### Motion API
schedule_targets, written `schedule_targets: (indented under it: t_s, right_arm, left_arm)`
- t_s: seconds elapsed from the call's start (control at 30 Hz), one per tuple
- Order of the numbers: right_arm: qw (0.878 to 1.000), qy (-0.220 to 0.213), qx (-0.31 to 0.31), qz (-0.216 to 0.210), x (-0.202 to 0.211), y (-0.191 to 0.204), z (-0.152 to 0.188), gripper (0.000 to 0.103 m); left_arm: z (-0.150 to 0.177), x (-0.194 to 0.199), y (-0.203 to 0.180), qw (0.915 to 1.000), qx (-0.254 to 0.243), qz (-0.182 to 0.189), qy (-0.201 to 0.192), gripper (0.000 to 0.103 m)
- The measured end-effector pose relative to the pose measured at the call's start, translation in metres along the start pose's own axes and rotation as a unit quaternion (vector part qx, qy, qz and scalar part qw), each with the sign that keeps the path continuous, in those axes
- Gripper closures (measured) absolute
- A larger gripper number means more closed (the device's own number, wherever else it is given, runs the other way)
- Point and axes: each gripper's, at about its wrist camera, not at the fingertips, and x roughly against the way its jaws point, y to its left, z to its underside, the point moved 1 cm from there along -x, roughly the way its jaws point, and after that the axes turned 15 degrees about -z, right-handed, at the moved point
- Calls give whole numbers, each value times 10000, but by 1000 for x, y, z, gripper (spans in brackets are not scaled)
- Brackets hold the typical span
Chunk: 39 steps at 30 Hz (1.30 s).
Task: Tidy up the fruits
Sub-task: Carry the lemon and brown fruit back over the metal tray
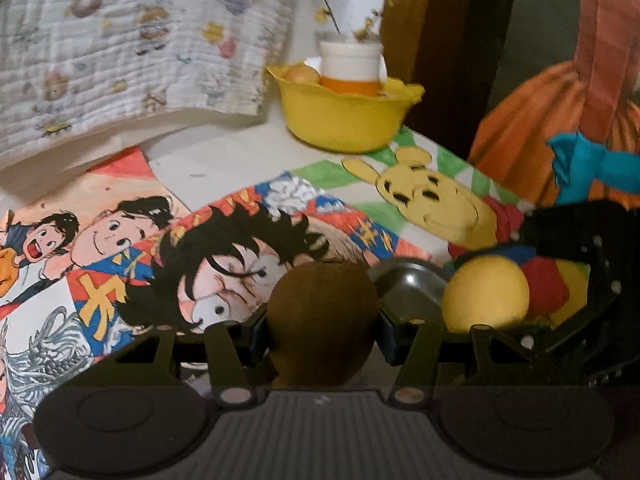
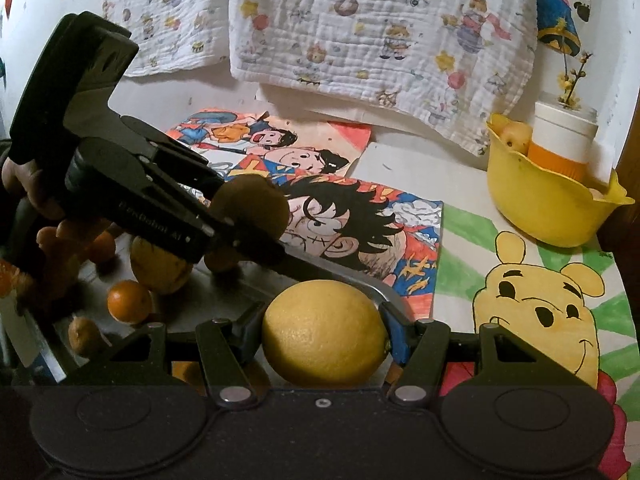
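Clamped between the right gripper (image 2: 324, 338) fingers, a lemon (image 2: 323, 334) sits above the metal tray (image 2: 224, 296) edge. Left gripper (image 1: 322, 330) grips a brown kiwi (image 1: 322, 320), held above the tray's far side. On the tray lie a second lemon (image 2: 160, 266) and small oranges (image 2: 128, 301); one darker fruit is possibly another kiwi. Further back stands a yellow bowl (image 2: 548, 208).

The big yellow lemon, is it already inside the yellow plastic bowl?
No, the big yellow lemon is clamped in the right gripper over the metal tray, far from the yellow plastic bowl.
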Motion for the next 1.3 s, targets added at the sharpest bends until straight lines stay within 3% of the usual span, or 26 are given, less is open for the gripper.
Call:
schedule_targets:
  t_s: [0.37, 0.67, 1.3]
  right_arm:
    - [9983, 393, 340, -266, -8, -4, -8, 41]
    - [9916, 853, 833, -497, -16, -5, -20, 48]
    - [9956, 602, 582, -415, -7, -4, -14, 44]
  left_arm:
    - [1, 7, -20, 9960, -851, -229, 140, 46]
    - [2, 7, -30, 9886, -1393, -401, 408, 46]
    - [3, 2, -38, 9830, -1658, -573, 534, 45]
